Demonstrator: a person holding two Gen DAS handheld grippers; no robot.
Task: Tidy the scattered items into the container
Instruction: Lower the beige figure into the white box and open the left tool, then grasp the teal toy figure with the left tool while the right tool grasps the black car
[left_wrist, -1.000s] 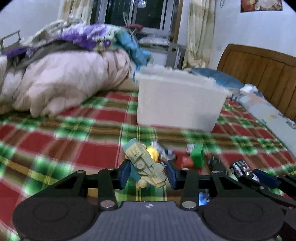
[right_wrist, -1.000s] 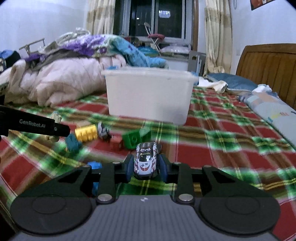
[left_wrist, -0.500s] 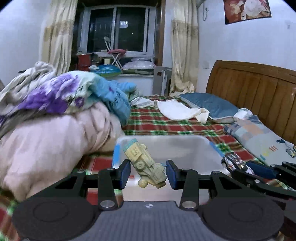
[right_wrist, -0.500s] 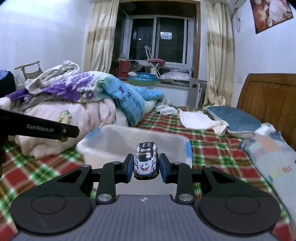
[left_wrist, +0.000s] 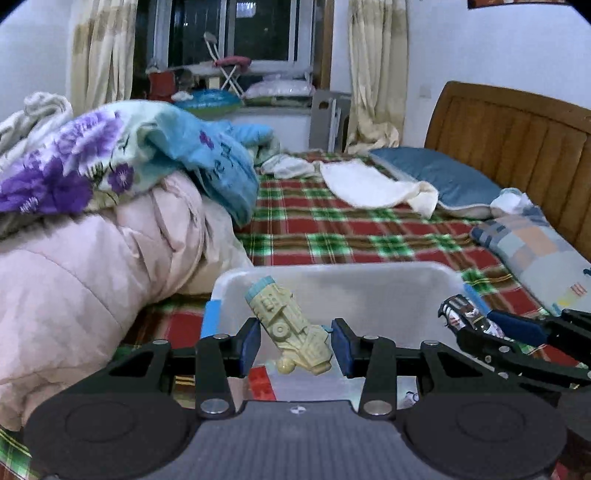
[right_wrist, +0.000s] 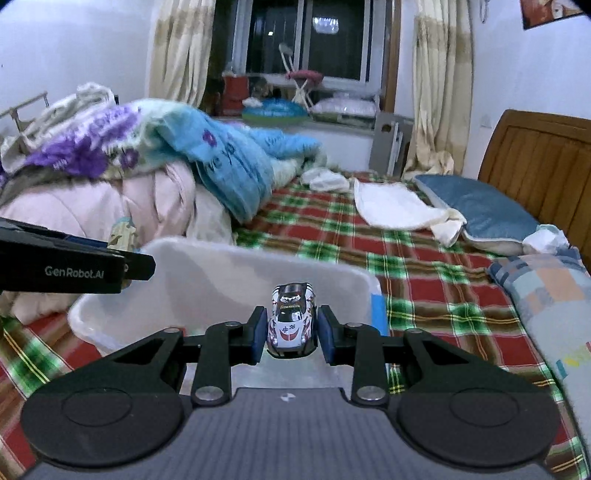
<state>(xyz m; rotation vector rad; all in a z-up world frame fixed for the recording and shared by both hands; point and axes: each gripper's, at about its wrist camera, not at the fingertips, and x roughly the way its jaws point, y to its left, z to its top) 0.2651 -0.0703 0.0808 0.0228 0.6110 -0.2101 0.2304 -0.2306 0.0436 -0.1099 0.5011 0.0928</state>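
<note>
My left gripper (left_wrist: 294, 345) clenches a tilted pale-yellow plastic toy truck (left_wrist: 287, 328) above the translucent white plastic bin's (left_wrist: 340, 271) near edge. My right gripper (right_wrist: 291, 334) clamps a small white racing car (right_wrist: 291, 321) over the bin's (right_wrist: 207, 266) near-right corner on the red-green plaid bedspread (right_wrist: 424, 280).

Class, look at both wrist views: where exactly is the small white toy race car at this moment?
The toy race car sits clamped in the right gripper, held over the white bin; in the left wrist view it appears at lower right, beside the bin's right rim.
</note>
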